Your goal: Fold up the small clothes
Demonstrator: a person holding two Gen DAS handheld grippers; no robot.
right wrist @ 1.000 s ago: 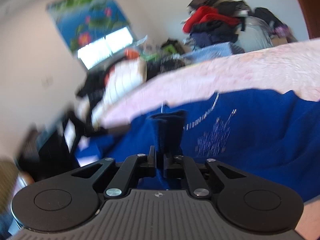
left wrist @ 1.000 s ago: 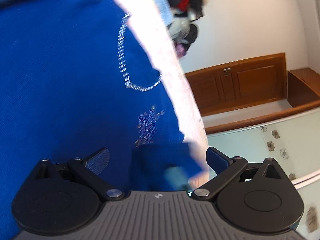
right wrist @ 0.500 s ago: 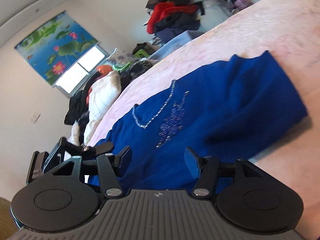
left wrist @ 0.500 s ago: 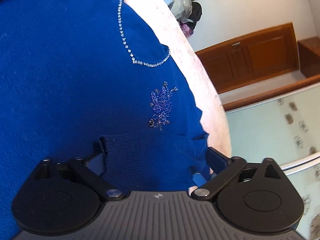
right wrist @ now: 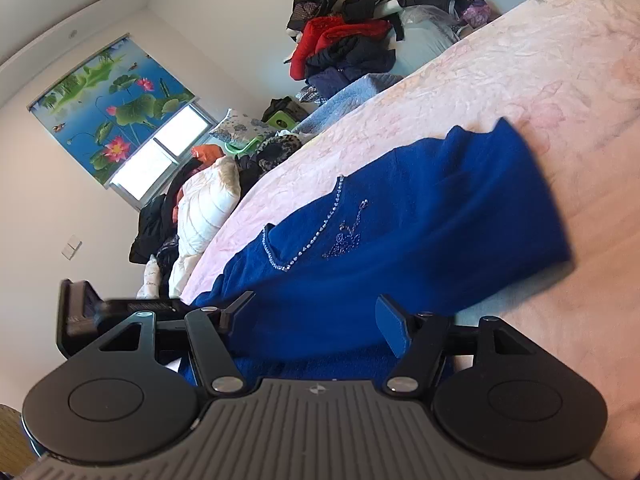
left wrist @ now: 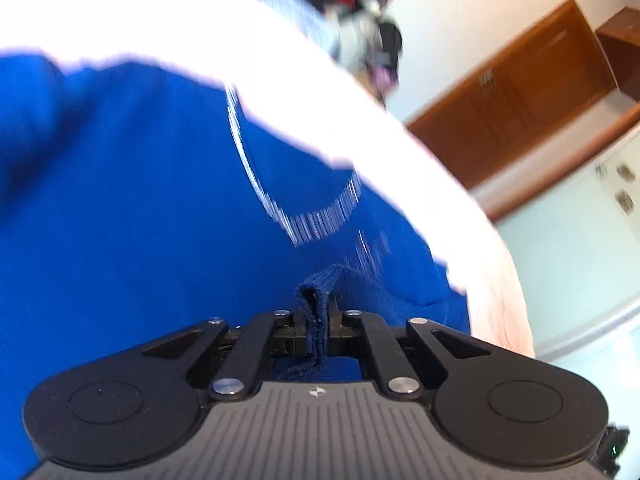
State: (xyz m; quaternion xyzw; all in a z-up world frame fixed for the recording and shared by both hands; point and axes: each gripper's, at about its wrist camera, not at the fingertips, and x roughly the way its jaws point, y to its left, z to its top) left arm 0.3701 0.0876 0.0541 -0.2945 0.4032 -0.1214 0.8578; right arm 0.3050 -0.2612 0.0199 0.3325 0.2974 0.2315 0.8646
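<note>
A blue knit sweater [left wrist: 140, 200] with a beaded neckline lies spread on the pale pink bed cover [left wrist: 312, 92]. My left gripper [left wrist: 317, 330] is shut on a pinched ribbed edge of the sweater, and the cloth rises in a small fold between its pads. In the right wrist view the same blue sweater [right wrist: 420, 220] lies flat ahead. My right gripper [right wrist: 316, 316] is low over its near edge, jaws still opening. Blue cloth lies under and between the fingers, and the pads do not press on it. The other gripper's black body [right wrist: 84, 312] shows at the left.
A heap of dark and red clothes [right wrist: 344, 48] is piled at the far end of the bed. More clothes and a white quilted jacket [right wrist: 200, 208] lie along the left side under a window. A brown wooden door [left wrist: 520, 88] and a pale cabinet stand to the right.
My left gripper has shut on the sweater's ribbed edge and lifted it, blurring the view. My right gripper let go of the cloth it pinched, opened, and moved across to the sweater's near edge.
</note>
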